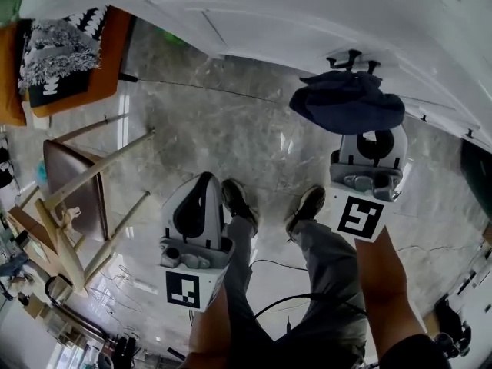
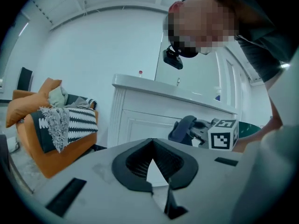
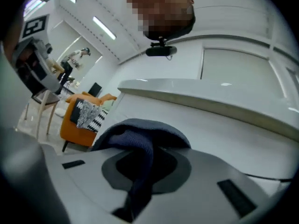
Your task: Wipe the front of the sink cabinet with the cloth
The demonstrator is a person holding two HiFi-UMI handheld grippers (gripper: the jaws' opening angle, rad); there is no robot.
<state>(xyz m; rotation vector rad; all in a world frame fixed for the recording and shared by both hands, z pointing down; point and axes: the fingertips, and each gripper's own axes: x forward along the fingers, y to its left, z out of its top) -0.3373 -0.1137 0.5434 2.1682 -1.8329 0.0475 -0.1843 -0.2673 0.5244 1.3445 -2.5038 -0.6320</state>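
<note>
The white sink cabinet runs across the top of the head view, its panelled front ahead in the left gripper view. A dark blue cloth is bunched just in front of the cabinet, with my right gripper shut on it. In the right gripper view the cloth drapes over the jaws of that gripper, close to the cabinet front. My left gripper hangs lower left, above the floor, shut and holding nothing, well back from the cabinet.
An orange sofa with a black-and-white throw stands at the upper left. A wooden chair stands left of my left gripper. The person's shoes rest on the grey marble floor, and a black cable trails below.
</note>
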